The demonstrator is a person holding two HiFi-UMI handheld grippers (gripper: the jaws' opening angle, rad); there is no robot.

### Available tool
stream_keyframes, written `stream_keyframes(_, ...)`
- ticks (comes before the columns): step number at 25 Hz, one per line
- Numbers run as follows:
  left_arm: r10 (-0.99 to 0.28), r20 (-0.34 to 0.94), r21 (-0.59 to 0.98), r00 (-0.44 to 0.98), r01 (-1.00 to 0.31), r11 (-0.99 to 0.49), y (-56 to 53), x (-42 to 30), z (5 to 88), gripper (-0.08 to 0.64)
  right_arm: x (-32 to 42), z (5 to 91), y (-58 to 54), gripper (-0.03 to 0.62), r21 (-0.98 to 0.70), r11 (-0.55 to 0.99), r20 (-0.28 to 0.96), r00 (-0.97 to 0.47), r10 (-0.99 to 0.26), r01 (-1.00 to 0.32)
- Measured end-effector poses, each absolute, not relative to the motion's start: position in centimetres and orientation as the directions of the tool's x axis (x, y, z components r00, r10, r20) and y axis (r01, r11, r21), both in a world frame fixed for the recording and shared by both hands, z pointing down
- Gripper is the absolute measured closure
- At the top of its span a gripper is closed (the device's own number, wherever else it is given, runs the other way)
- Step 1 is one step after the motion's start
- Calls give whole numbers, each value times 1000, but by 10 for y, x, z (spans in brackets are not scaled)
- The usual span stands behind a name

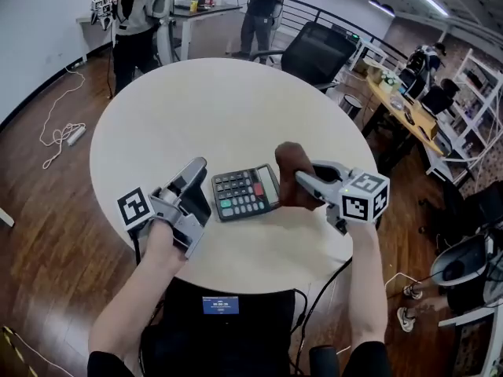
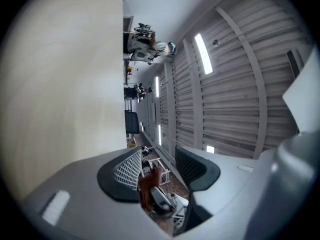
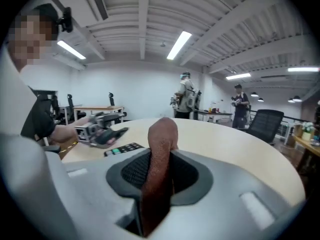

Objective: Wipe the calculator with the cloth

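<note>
Evidently ready to wipe, the right gripper (image 1: 305, 181) pinches the rust-brown fabric cloth (image 1: 291, 160) at three o'clock of the dark grey rectangular calculator (image 1: 244, 192); the left gripper (image 1: 200, 185), jaws spread and empty, waits at nine o'clock, probably to steady it.

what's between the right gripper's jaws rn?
A rust-brown cloth, pinched upright between the black pads of the right gripper, with its free end sticking out above them. Its lower part drops into the gap, so how much cloth is bunched there can't be seen.
</note>
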State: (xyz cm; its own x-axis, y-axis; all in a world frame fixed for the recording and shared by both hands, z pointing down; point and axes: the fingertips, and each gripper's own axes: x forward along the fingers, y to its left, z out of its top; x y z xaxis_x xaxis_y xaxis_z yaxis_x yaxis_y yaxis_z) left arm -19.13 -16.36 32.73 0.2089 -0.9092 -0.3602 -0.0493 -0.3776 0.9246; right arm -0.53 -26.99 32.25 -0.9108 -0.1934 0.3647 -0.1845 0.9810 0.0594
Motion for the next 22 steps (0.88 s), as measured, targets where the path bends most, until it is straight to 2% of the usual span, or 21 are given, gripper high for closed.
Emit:
stream_keyframes(4, -895, -374, 925, 244, 29, -379, -148, -151, 328, 359, -34, 336, -318, 489, 71, 958, 422, -862, -282, -279)
stream_keyframes(8, -903, -377, 923, 205, 5, -384, -157, -135, 329, 359, -58, 336, -350, 489, 148, 915, 418, -815, -402, -375)
stream_keyframes(10, -910, -380, 922, 165, -19, -388, -163, -142, 327, 361, -69, 337, -354, 489, 194, 904, 419, -801, -427, -380)
stream_keyframes(15, -913, -389, 917, 124, -49, -397, -167, -156, 326, 378, -95, 363, -330, 489, 219, 953, 524, -798, -297, -211)
stream_keyframes(22, -921, -353, 928, 167, -62, -367, -151, -137, 327, 393, -68, 376, -304, 491, 107, 990, 592, -794, -138, -92)
